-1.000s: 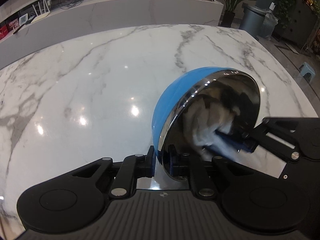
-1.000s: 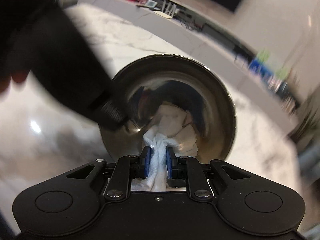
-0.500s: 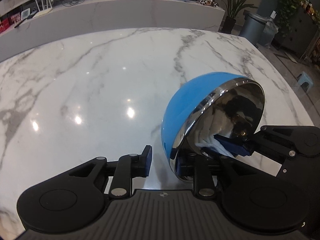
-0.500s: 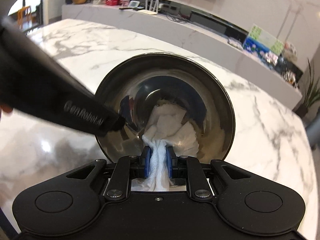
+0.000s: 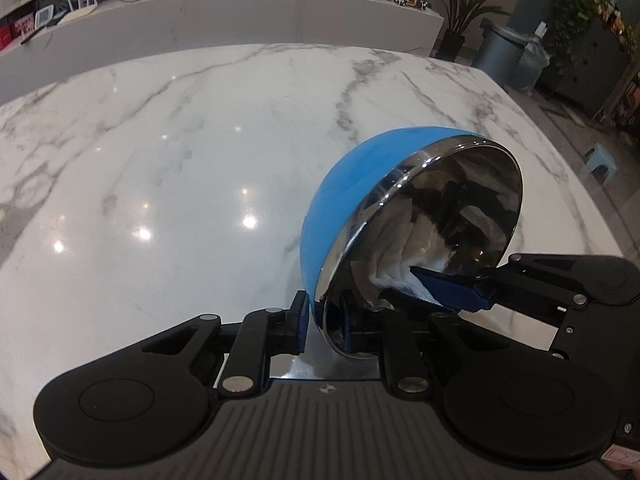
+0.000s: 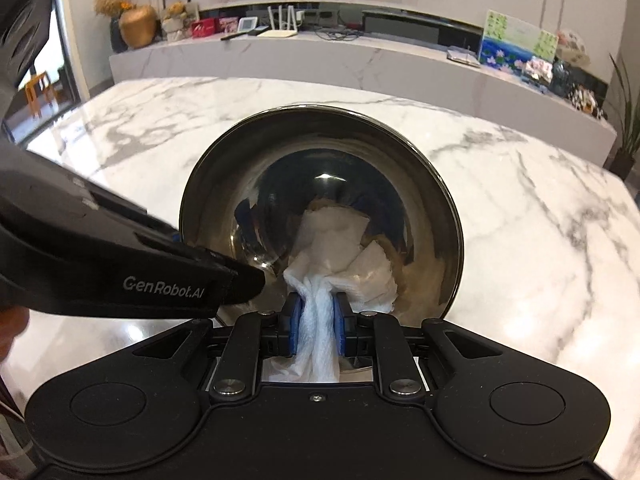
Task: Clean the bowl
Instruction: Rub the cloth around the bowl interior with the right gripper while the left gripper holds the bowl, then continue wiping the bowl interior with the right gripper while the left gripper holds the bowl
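Observation:
A bowl (image 5: 352,184), blue outside and mirror steel inside, is tipped on its side above the marble table. My left gripper (image 5: 324,320) is shut on its lower rim, one finger outside and one inside. My right gripper (image 6: 316,320) is shut on a white paper towel (image 6: 336,240), which is pressed into the bowl's steel inside (image 6: 320,184). In the left wrist view the right gripper (image 5: 452,284) reaches into the bowl from the right with the towel (image 5: 392,248). The left gripper's body (image 6: 120,264) crosses the right wrist view at the left.
The white marble table (image 5: 180,152) spreads around the bowl, its right edge (image 5: 560,152) close by. A long low counter (image 6: 360,56) with small items stands behind it. A grey bin (image 5: 500,56) and plants stand on the floor at the far right.
The left gripper, briefly opened on the rim half a second ago, has closed on it again. The bowl's opening has turned more squarely toward the right gripper, and the towel sits deeper inside.

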Action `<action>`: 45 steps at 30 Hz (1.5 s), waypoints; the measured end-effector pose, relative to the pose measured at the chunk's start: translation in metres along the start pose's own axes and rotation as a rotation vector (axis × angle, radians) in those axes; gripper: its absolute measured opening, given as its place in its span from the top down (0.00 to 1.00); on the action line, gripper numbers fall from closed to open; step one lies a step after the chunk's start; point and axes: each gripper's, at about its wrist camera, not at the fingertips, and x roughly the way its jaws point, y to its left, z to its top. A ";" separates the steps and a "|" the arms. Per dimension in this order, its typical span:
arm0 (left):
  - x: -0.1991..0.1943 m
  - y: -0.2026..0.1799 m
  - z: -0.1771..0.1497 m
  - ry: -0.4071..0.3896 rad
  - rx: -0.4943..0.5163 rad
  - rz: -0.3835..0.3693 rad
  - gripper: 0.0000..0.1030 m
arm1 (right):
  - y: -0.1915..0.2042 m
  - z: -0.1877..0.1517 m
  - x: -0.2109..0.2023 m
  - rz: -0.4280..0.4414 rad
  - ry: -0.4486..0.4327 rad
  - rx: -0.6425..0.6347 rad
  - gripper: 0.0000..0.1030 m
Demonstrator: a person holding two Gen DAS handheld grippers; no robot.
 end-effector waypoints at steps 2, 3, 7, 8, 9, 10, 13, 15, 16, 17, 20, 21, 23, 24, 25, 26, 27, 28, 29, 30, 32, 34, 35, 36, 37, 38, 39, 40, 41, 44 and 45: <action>-0.001 -0.001 0.001 0.003 0.014 0.016 0.86 | 0.007 -0.002 -0.002 -0.022 -0.001 -0.047 0.86; -0.001 -0.001 0.001 0.003 0.019 0.022 0.86 | 0.012 -0.004 -0.004 -0.034 -0.002 -0.071 0.86; -0.004 -0.002 0.002 0.007 0.065 0.059 0.86 | 0.026 -0.008 -0.004 -0.093 -0.013 -0.179 0.86; -0.005 -0.003 0.002 0.006 0.080 0.071 0.86 | 0.029 -0.009 -0.003 -0.113 -0.017 -0.211 0.86; -0.006 -0.005 0.002 0.002 0.099 0.086 0.86 | 0.032 -0.010 -0.003 -0.131 -0.022 -0.237 0.86; -0.007 -0.006 0.003 -0.002 0.120 0.104 0.86 | 0.035 -0.010 -0.002 -0.149 -0.026 -0.263 0.86; -0.010 -0.007 0.006 -0.009 0.137 0.119 0.86 | 0.037 -0.010 -0.001 -0.172 -0.030 -0.288 0.86; -0.010 -0.007 0.008 -0.012 0.137 0.119 0.86 | 0.036 -0.008 0.000 -0.170 -0.027 -0.281 0.86; -0.011 -0.007 0.009 -0.014 0.137 0.118 0.86 | 0.034 -0.008 0.001 -0.164 -0.024 -0.269 0.86; -0.011 -0.007 0.010 -0.016 0.136 0.117 0.86 | 0.032 -0.007 0.001 -0.159 -0.022 -0.258 0.86; -0.011 -0.005 0.012 -0.023 0.123 0.107 0.86 | 0.027 -0.004 0.003 -0.142 -0.013 -0.220 0.86; -0.010 -0.004 0.013 -0.025 0.110 0.094 0.86 | 0.027 -0.003 0.004 -0.138 -0.010 -0.212 0.86; -0.009 0.000 0.013 -0.027 0.073 0.059 0.83 | 0.024 -0.003 0.005 -0.130 -0.004 -0.189 0.86; -0.008 0.002 0.014 -0.028 0.058 0.044 0.83 | 0.021 -0.003 0.005 -0.122 0.000 -0.166 0.86; -0.006 0.003 0.013 -0.031 0.043 0.027 0.82 | 0.019 -0.003 0.006 -0.115 0.004 -0.145 0.86; -0.005 0.003 0.012 -0.036 0.029 0.010 0.81 | 0.017 -0.003 0.006 -0.110 0.005 -0.130 0.86; -0.002 0.003 0.011 -0.039 0.012 -0.005 0.81 | 0.015 -0.002 0.006 -0.105 0.005 -0.113 0.86; 0.000 0.004 0.010 -0.040 -0.007 -0.016 0.81 | 0.013 -0.002 0.005 -0.099 0.006 -0.096 0.86; 0.003 0.005 0.008 -0.036 -0.034 -0.035 0.80 | 0.012 -0.002 0.004 -0.093 0.006 -0.077 0.86; 0.007 0.008 0.007 -0.025 -0.070 -0.062 0.78 | 0.008 -0.002 0.004 -0.081 0.006 -0.047 0.85; 0.013 0.013 0.003 -0.006 -0.136 -0.110 0.66 | 0.000 -0.002 0.002 -0.049 0.005 0.030 0.85; 0.017 0.014 -0.002 -0.007 -0.165 -0.125 0.66 | -0.009 -0.003 0.000 -0.018 0.004 0.106 0.85; 0.017 0.014 -0.002 -0.012 -0.163 -0.119 0.66 | -0.014 -0.003 0.000 0.002 0.002 0.149 0.85; 0.017 0.014 -0.002 -0.010 -0.174 -0.122 0.66 | -0.017 -0.004 -0.001 0.014 0.002 0.174 0.85; 0.017 0.015 -0.001 -0.004 -0.191 -0.131 0.67 | -0.019 -0.004 -0.001 0.022 0.001 0.188 0.85; 0.017 0.016 0.000 0.003 -0.196 -0.135 0.68 | -0.021 -0.003 -0.001 0.032 0.000 0.204 0.85; 0.017 0.015 0.001 0.006 -0.191 -0.134 0.70 | -0.022 -0.003 -0.001 0.038 -0.001 0.211 0.85; 0.017 0.015 0.002 0.010 -0.187 -0.133 0.78 | -0.022 -0.003 -0.001 0.041 -0.001 0.213 0.85; 0.017 0.013 0.003 0.012 -0.175 -0.127 0.83 | -0.021 -0.003 -0.001 0.041 -0.001 0.207 0.85; 0.014 0.007 0.006 0.007 -0.118 -0.099 0.87 | -0.018 -0.001 0.000 0.033 -0.001 0.175 0.85; 0.013 0.006 0.006 0.007 -0.106 -0.091 0.87 | -0.015 -0.001 0.000 0.025 -0.001 0.152 0.85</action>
